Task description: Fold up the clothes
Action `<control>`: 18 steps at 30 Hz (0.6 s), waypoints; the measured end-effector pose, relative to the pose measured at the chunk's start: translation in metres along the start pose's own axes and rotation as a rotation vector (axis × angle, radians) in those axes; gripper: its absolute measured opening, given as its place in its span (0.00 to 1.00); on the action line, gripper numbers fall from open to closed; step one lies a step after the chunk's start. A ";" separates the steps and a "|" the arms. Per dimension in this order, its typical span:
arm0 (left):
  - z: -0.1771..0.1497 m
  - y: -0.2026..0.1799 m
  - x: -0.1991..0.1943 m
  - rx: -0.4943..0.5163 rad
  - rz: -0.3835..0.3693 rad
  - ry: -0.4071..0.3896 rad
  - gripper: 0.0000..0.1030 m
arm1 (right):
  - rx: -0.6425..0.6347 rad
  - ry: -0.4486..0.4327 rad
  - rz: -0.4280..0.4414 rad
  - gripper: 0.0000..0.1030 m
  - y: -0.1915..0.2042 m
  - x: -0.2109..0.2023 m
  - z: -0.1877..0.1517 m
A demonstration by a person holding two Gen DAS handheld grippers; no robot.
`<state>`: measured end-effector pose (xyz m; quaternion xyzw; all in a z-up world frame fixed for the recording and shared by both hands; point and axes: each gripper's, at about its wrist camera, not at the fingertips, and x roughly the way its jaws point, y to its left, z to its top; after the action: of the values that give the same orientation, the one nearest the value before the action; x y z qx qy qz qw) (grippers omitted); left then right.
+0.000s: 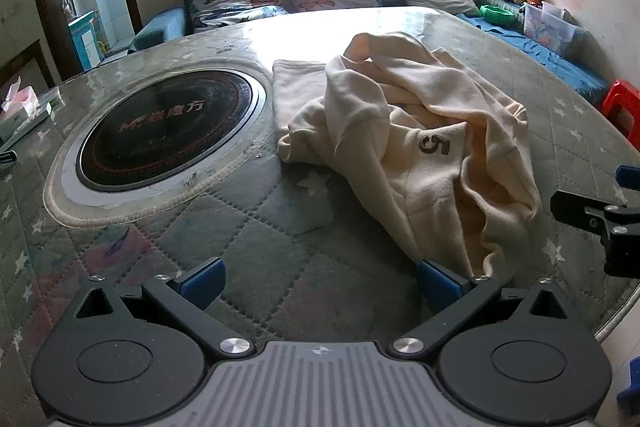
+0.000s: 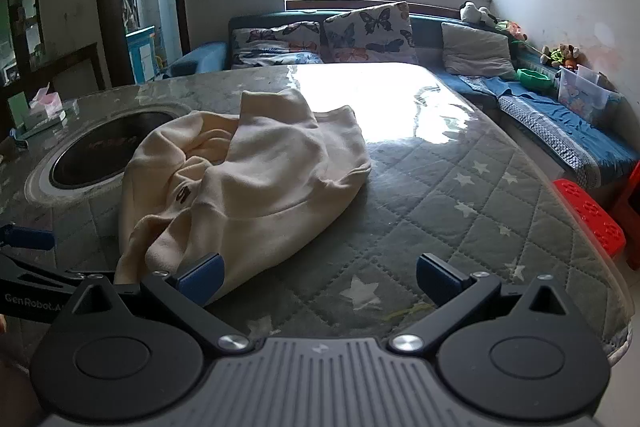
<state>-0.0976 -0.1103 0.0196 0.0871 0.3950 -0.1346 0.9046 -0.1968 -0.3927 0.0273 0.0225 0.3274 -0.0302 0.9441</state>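
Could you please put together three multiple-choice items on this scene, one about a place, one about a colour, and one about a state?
1. Where does the round black cooktop lie relative to the cream garment in the left wrist view?
A. To its left
B. On top of it
C. To its right

2. What colour are the pads on each tool's fingers?
A. Red
B. Blue
C. Yellow

3. How does the garment lie on the table?
A. Neatly folded
B. Hanging off the edge
C. Crumpled in a heap

Answers:
1 A, the cooktop sits inset in the table, left of the fabric.
2 B, blue pads show on the left tool and right tool, both open.
3 C, the cloth is bunched and creased.
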 end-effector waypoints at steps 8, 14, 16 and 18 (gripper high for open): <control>0.001 -0.001 0.001 0.010 -0.001 0.006 1.00 | -0.003 0.003 0.005 1.00 0.001 0.001 0.000; 0.005 -0.001 0.000 0.011 -0.003 0.002 1.00 | -0.006 0.005 0.008 1.00 0.001 0.002 0.002; 0.007 0.000 -0.001 0.012 -0.006 -0.001 1.00 | -0.011 0.007 0.011 1.00 0.001 0.002 0.003; 0.010 0.001 -0.001 0.012 -0.007 -0.006 1.00 | -0.021 0.005 0.016 1.00 0.002 0.003 0.005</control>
<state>-0.0914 -0.1120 0.0273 0.0905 0.3917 -0.1405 0.9048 -0.1912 -0.3909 0.0296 0.0153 0.3299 -0.0193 0.9437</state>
